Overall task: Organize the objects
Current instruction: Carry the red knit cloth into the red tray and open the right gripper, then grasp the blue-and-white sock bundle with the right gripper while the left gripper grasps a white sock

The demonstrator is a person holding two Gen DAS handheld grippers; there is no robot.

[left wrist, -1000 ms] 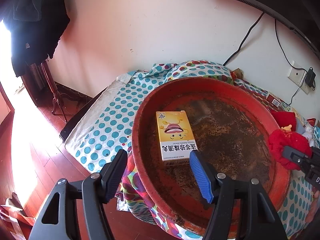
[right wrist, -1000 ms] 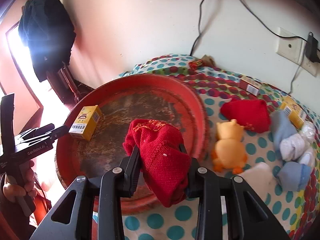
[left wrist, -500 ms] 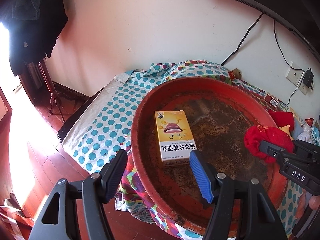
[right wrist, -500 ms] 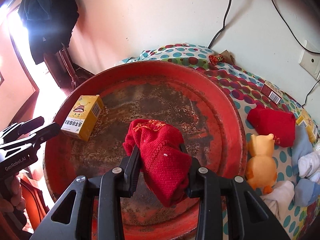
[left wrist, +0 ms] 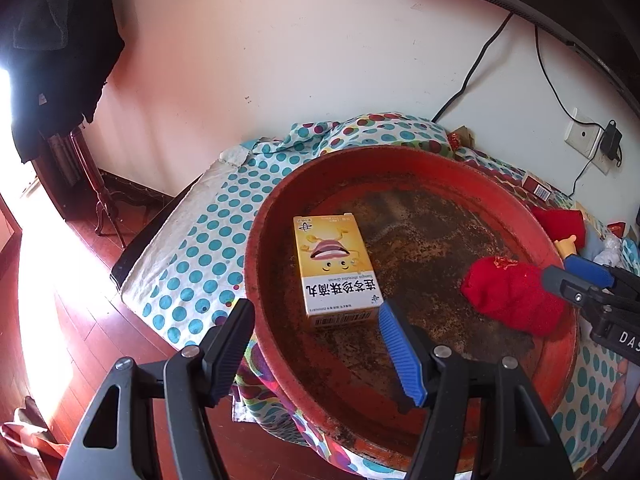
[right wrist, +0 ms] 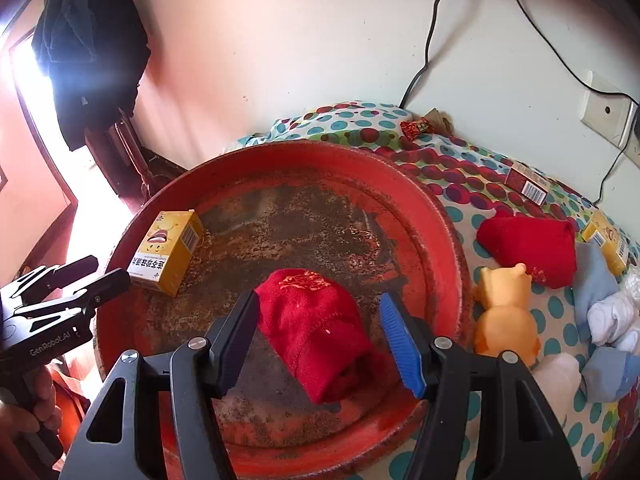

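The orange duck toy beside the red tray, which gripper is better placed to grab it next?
Probably the right gripper: its jaws are opening off the red sock, and the orange duck toy sits just beside it. The left gripper hovers across the tray.

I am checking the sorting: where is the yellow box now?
The yellow box lies flat inside the red basin, near its left rim in both wrist views, just ahead of the open left gripper and apart from the red sock.

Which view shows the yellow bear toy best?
Right wrist. The yellow bear toy is seen whole there, standing on the dotted cloth just outside the red tray. The left wrist view catches only a sliver of it behind the right gripper.
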